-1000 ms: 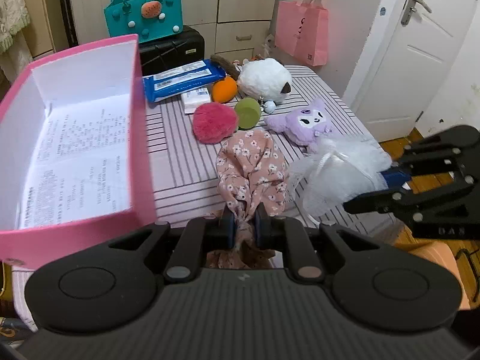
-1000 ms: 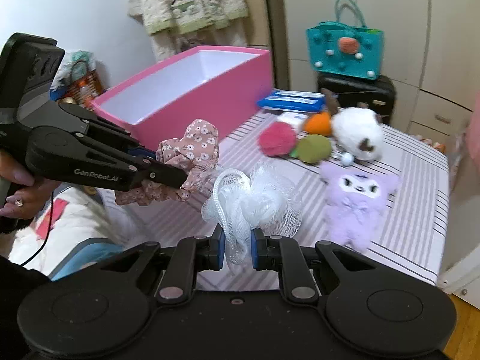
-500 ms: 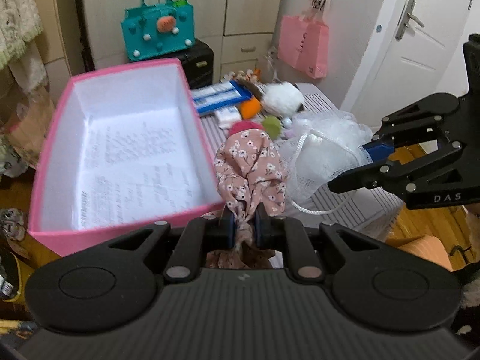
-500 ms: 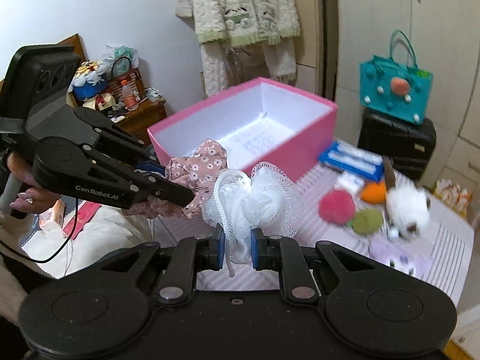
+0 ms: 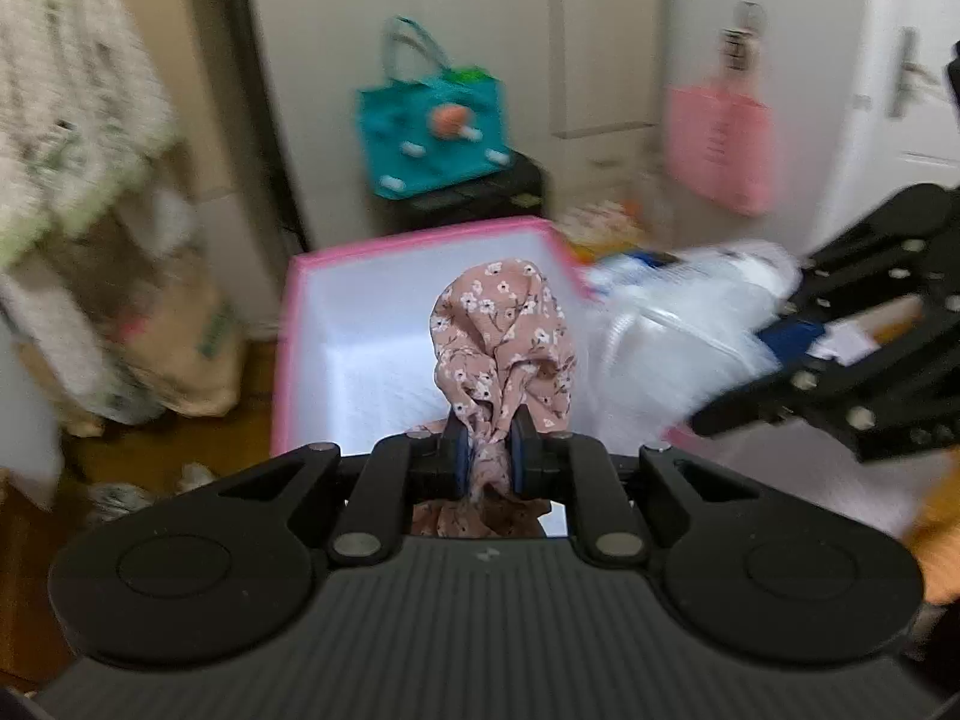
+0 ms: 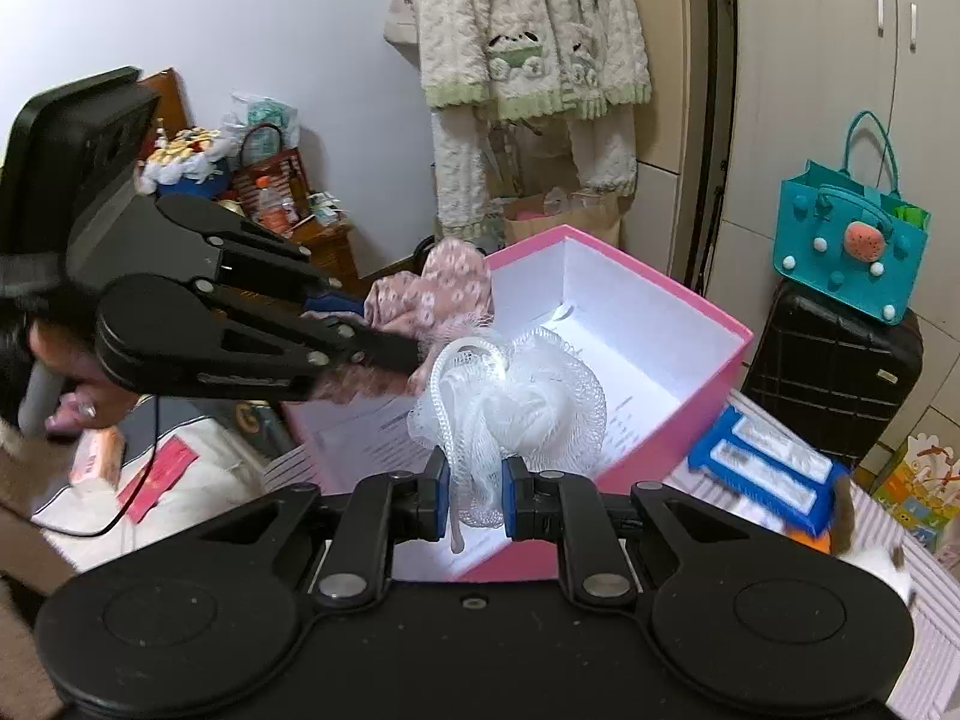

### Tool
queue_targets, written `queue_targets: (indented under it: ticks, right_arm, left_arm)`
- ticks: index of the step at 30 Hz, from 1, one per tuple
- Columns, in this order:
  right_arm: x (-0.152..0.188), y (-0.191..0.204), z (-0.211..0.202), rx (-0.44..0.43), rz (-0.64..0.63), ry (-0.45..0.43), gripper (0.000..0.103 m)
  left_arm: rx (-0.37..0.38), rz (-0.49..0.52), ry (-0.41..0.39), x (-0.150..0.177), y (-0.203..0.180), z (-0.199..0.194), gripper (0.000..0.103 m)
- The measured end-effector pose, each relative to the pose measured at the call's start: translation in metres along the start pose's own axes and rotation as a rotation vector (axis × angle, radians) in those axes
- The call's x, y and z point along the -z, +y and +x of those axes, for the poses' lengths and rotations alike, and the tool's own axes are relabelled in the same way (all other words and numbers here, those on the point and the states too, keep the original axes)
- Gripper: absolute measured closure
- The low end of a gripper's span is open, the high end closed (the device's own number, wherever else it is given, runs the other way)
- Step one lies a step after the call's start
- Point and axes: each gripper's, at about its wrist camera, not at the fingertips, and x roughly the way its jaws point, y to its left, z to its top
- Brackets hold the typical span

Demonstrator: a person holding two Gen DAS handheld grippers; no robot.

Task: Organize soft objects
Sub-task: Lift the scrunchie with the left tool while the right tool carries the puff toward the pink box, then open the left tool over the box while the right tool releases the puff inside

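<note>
Left wrist view, pretty blurred: left gripper (image 5: 487, 459) was pinched tight on the floral cloth (image 5: 503, 339), pads biting a gathered waist of fabric, the rest puffed up above and a tail drooping below. Cloth hung over the near end of the pink box (image 5: 288, 324), whose inside looked bare white w/ a printed sheet on the floor. Right gripper (image 5: 774, 354) came in from the right w/ the white puff (image 5: 690, 324) beside the box's right rim. Judging by the slump, the cloth's light, limp, no shape of its own; a bunched grip like this one should hold, an edge grip would likely slip. Right wrist view, sharper: right gripper (image 6: 475, 498) was clamped on the puff (image 6: 510, 396), squeezing a thin neck of netting w/ its cord loop standing up top-left. Puff hovered over the box (image 6: 672, 306) interior, cloth (image 6: 438, 294) just beyond it in the left gripper (image 6: 384, 336). Netting's springy, featherweight, prob snaggy on the pads, so letting go may need a shake.
</note>
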Motion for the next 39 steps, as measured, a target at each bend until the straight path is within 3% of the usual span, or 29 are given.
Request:
queue_targets:
  ticks: [3, 8, 13, 16, 23, 29, 30, 32, 34, 37, 39]
  right_arm:
    - [-0.013, -0.010, 0.029, -0.004, 0.004, 0.030, 0.084]
    - [-0.018, -0.021, 0.076, -0.067, -0.007, 0.126, 0.084]
    - [-0.015, -0.027, 0.117, -0.058, -0.033, 0.205, 0.085]
    - [-0.016, -0.026, 0.131, -0.063, -0.080, 0.233, 0.085]
    - [-0.018, -0.022, 0.147, -0.100, -0.212, 0.283, 0.085]
    - [-0.026, -0.031, 0.165, -0.054, -0.228, 0.289, 0.079]
    - [-0.027, -0.033, 0.166, -0.047, -0.222, 0.286, 0.073]
    - [-0.028, -0.036, 0.164, -0.038, -0.207, 0.277, 0.068]
    - [-0.029, -0.039, 0.161, -0.029, -0.195, 0.267, 0.051]
    - [-0.028, -0.040, 0.148, -0.027, -0.185, 0.234, 0.047]
    - [-0.029, -0.040, 0.140, -0.031, -0.169, 0.215, 0.044]
  left_arm:
    - [-0.081, -0.008, -0.027, -0.005, 0.011, 0.024, 0.090]
    - [-0.077, -0.037, 0.010, -0.021, 0.032, 0.065, 0.090]
    - [-0.049, -0.026, 0.103, -0.031, 0.046, 0.108, 0.089]
    - [-0.057, -0.048, 0.153, -0.032, 0.054, 0.133, 0.089]
    - [-0.080, -0.027, 0.188, -0.036, 0.054, 0.161, 0.089]
    - [-0.077, -0.029, 0.197, -0.042, 0.056, 0.173, 0.088]
    - [-0.080, -0.028, 0.195, -0.043, 0.057, 0.176, 0.086]
    - [-0.089, -0.028, 0.192, -0.045, 0.059, 0.178, 0.072]
    - [-0.099, -0.041, 0.192, -0.045, 0.062, 0.178, 0.060]
    - [-0.113, -0.041, 0.172, -0.045, 0.062, 0.173, 0.047]
    - [-0.093, -0.045, 0.164, -0.044, 0.061, 0.167, 0.044]
